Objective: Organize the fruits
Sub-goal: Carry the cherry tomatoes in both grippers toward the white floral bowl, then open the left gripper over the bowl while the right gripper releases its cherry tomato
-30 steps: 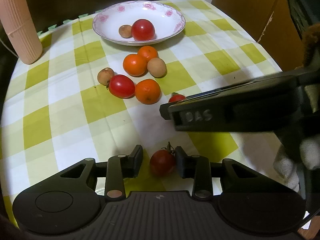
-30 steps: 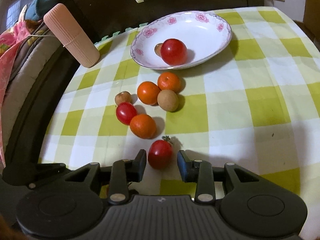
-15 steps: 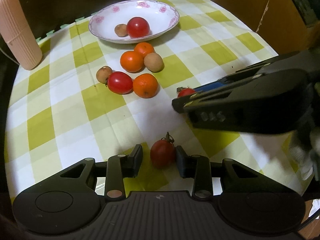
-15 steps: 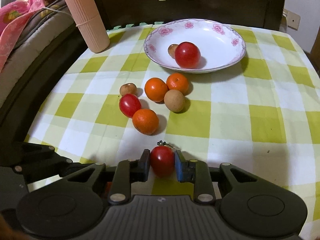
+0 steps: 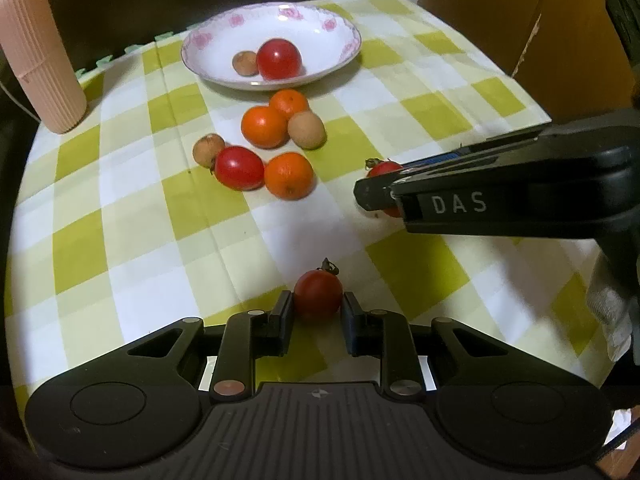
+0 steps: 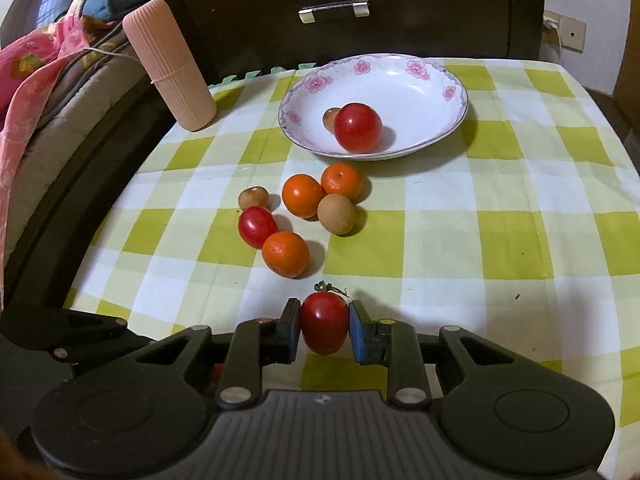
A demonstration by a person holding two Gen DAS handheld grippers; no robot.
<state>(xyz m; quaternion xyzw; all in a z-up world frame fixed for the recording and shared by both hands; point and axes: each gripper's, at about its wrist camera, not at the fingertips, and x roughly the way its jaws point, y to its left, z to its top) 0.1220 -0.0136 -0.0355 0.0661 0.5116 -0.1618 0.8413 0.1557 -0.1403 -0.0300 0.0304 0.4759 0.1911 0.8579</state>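
Two small stemmed red tomatoes are gripped above the green-checked cloth. My left gripper (image 5: 318, 306) is closing on one tomato (image 5: 318, 294), and its pads touch both sides. My right gripper (image 6: 324, 314) is shut on the other tomato (image 6: 324, 324); in the left wrist view it comes in from the right, with that tomato (image 5: 384, 168) at its tip. A flowered plate (image 5: 320, 24) at the back holds a big tomato (image 5: 279, 59) and a longan (image 5: 245, 63). Between the plate and the grippers lie three oranges (image 5: 264, 127), a tomato (image 5: 239, 167) and two longans (image 5: 306, 130).
A pink ribbed cylinder (image 5: 40, 52) stands at the back left corner of the table. Behind the plate (image 6: 440, 80) is a dark cabinet with a metal handle (image 6: 334, 10). Cardboard boxes (image 5: 500, 12) stand at the right, bedding (image 6: 32, 80) at the left.
The left jaws have closed from wide apart onto their tomato. The right jaws closed on the other tomato and have since rolled slightly, still holding it.
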